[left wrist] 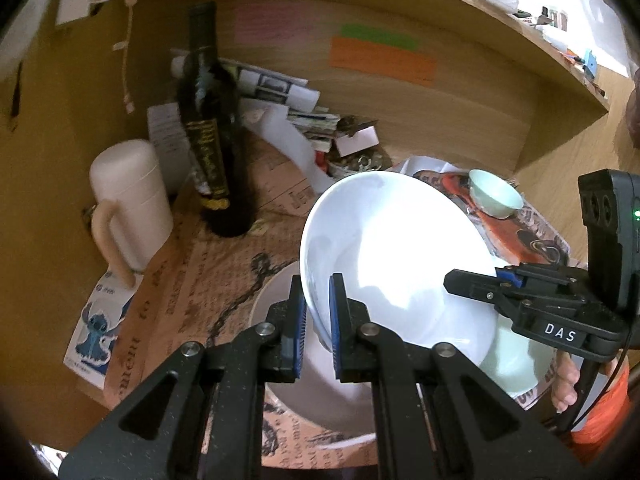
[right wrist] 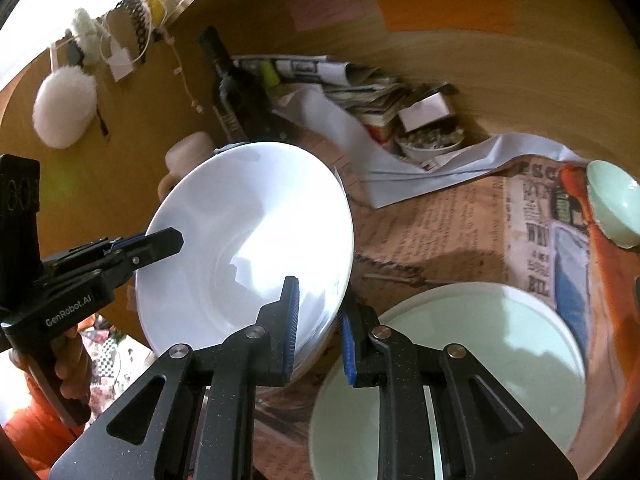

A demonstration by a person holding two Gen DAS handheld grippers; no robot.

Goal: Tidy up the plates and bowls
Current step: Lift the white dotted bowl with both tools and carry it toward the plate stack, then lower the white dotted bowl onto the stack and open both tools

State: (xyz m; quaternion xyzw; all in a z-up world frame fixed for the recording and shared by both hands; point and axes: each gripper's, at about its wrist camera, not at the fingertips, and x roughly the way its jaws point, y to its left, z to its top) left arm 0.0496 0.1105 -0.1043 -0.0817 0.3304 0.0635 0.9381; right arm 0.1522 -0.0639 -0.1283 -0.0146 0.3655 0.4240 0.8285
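Observation:
A large white bowl (left wrist: 400, 248) hangs tilted above the table, held at two sides. My left gripper (left wrist: 318, 292) is shut on its near rim. My right gripper (left wrist: 460, 282) is shut on the opposite rim; its second finger is hidden behind the bowl. In the right wrist view the same white bowl (right wrist: 248, 240) has my right gripper (right wrist: 318, 300) on its edge and my left gripper (right wrist: 176, 240) on the far side. Under the bowl lies a white plate (left wrist: 272, 300). Beside it lie a pale green plate (right wrist: 460, 360) and a small pale green bowl (right wrist: 616, 208).
A dark bottle (left wrist: 212, 140) and a cream lidded mug (left wrist: 128, 200) stand at the back left. Piled papers (left wrist: 304, 120) and a small box lie against the wooden back wall (left wrist: 460, 112). A newspaper-print cloth (right wrist: 440, 232) covers the table. A person's hand (right wrist: 68, 376) holds the left gripper.

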